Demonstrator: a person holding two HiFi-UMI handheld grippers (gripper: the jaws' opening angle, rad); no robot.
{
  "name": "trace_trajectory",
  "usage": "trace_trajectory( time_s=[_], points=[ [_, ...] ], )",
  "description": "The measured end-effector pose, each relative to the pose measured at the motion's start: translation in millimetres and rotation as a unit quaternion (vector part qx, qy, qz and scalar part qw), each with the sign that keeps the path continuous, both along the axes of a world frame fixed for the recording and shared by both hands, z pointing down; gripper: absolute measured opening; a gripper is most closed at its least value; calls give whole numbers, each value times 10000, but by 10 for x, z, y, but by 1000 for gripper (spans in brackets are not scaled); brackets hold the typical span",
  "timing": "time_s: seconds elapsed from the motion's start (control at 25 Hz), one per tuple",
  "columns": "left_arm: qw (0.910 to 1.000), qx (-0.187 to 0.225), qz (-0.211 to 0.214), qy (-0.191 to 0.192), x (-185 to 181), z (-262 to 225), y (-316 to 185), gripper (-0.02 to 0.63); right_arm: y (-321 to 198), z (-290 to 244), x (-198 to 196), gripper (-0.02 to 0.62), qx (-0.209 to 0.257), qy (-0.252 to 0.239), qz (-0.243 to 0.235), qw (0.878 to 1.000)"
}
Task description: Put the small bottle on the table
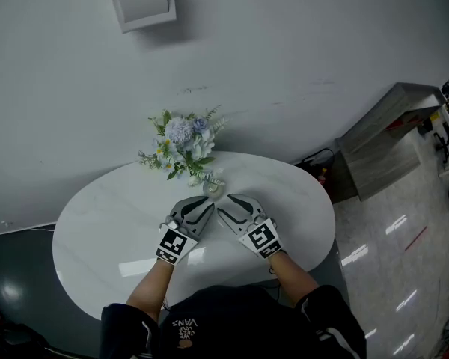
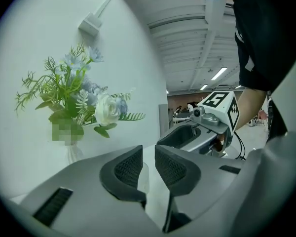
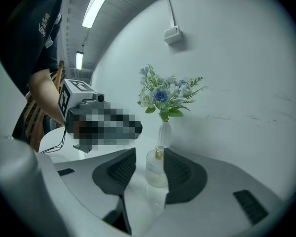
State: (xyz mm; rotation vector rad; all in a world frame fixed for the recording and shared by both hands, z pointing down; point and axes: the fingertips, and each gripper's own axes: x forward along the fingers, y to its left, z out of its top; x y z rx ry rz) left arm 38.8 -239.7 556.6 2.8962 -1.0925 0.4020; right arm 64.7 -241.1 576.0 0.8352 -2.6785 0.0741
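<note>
The small clear bottle [image 1: 213, 188] with a gold neck stands upright on the round white table [image 1: 105, 223], just in front of the flowers. In the right gripper view the bottle [image 3: 157, 169] sits between the dark pads of my right gripper [image 3: 150, 154]; the right pad is close against it and a gap shows on the left side, so the jaws stand open around it. My left gripper [image 1: 197, 209] is beside my right gripper [image 1: 232, 206], both pointing toward the bottle. The left gripper [image 2: 148, 157] has its jaws a narrow gap apart with nothing gripped.
A glass vase of blue and white flowers [image 1: 183, 144] stands at the table's far edge against the white wall, right behind the bottle. A wall box [image 1: 144, 2] hangs above. A grey cabinet [image 1: 382, 140] stands on the floor to the right.
</note>
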Motion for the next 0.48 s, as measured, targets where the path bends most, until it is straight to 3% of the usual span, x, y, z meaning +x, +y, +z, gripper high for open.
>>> trace_trajectory(
  time_s=[0.04, 0.2, 0.48],
  points=[
    [10000, 10, 8, 8, -16, -18, 43, 87, 28, -38, 0, 162, 43, -40, 72, 10000],
    [10000, 63, 16, 50, -107, -107, 211, 61, 152, -208, -13, 97, 173, -212, 327, 9991],
    [9997, 125, 34, 214, -288, -281, 509, 35, 443, -428, -86, 66, 303, -403, 630, 9967]
  ],
)
